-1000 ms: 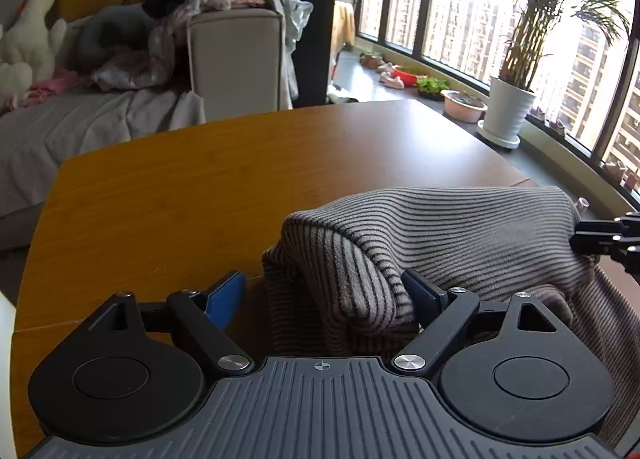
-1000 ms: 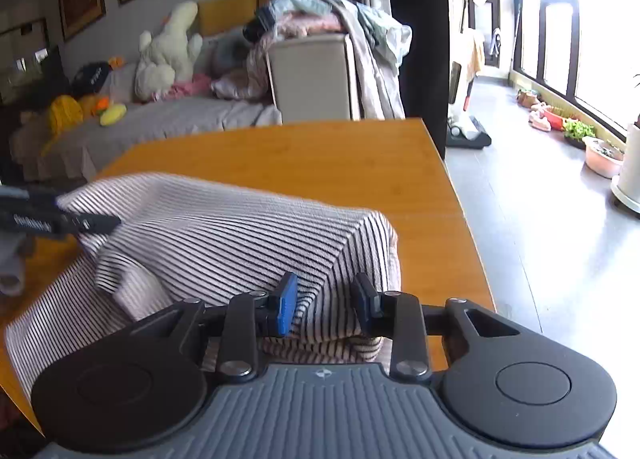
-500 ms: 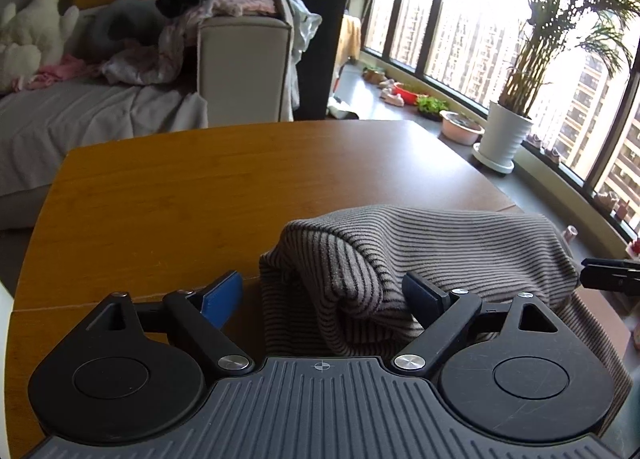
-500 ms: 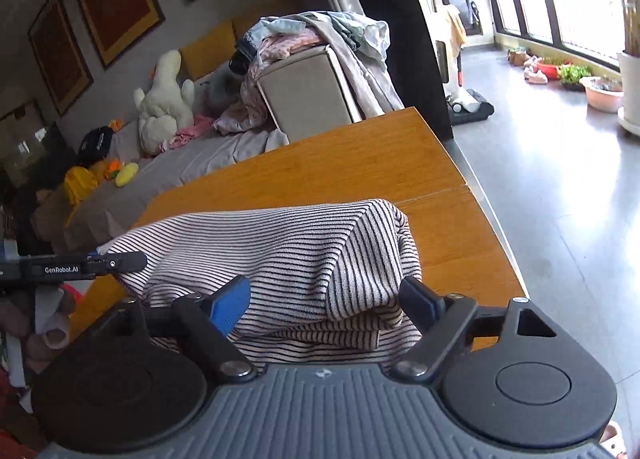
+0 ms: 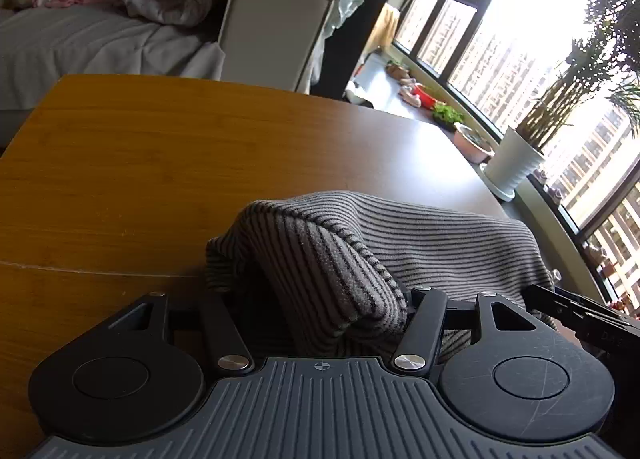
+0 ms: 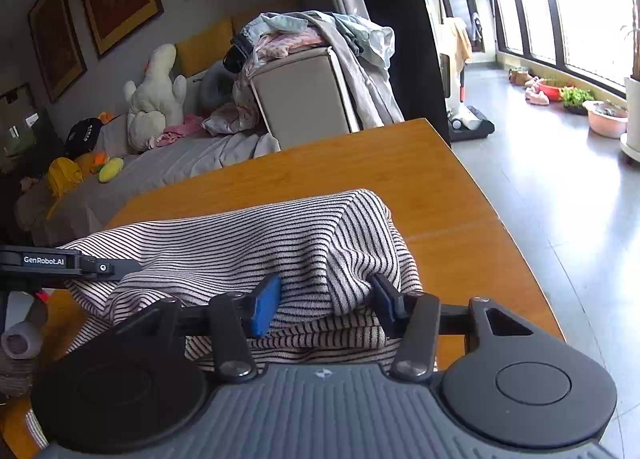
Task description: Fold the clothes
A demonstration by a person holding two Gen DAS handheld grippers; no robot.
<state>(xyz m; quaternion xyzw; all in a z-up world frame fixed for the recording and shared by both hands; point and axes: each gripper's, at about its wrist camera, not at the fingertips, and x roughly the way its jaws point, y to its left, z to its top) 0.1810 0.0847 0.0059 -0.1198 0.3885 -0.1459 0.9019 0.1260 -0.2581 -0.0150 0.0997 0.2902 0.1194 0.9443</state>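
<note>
A grey garment with thin black stripes (image 5: 420, 227) lies folded in a thick pile on the wooden table (image 5: 160, 163). My left gripper (image 5: 316, 299) has its jaws closing around the pile's left end. The bunched fold fills the gap and hides the pads. At the far right the right gripper (image 5: 580, 315) shows as a black bar. In the right wrist view the garment (image 6: 240, 243) bulges between the blue pads of my right gripper (image 6: 324, 299), whose jaws are closing and dent the fold on both sides. The left gripper (image 6: 60, 263) sits at the pile's other end.
The table's right edge (image 6: 500, 219) drops to a grey floor. Behind the table stand a sofa (image 6: 180, 163) with plush toys and a beige armchair (image 6: 304, 95) heaped with clothes. A potted palm (image 5: 516, 163) and bowls line the window.
The right gripper let go of the fold, opened wide, and now has narrowed onto a thicker fold. The left jaws went from wide to narrower around the cloth. Both views have rolled and shifted.
</note>
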